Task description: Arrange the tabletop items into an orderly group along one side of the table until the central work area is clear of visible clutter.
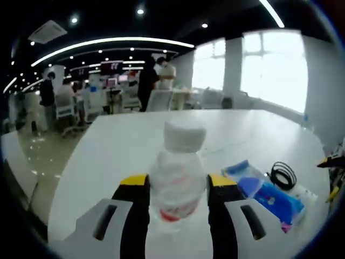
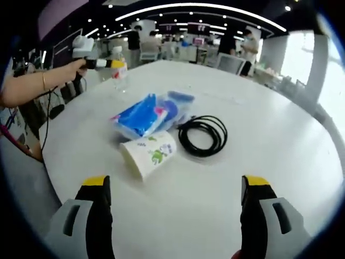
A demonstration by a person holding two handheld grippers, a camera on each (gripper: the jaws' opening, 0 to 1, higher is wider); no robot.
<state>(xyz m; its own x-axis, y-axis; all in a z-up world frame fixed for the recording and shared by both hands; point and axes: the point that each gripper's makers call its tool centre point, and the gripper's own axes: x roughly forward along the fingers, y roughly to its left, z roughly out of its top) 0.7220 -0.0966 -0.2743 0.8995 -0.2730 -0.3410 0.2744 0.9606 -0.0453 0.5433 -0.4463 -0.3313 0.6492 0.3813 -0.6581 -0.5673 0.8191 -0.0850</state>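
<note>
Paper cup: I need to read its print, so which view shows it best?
The right gripper view: the paper cup lies on its side, close and unblocked, beside the black cable. The left gripper view offers nothing usable of it.

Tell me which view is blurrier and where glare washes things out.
Left gripper view: the water bottle between the jaws is soft and out of focus, and the windows blow out white. Right gripper view: sharper; the paper cup and black cable read clearly on the table.
</note>
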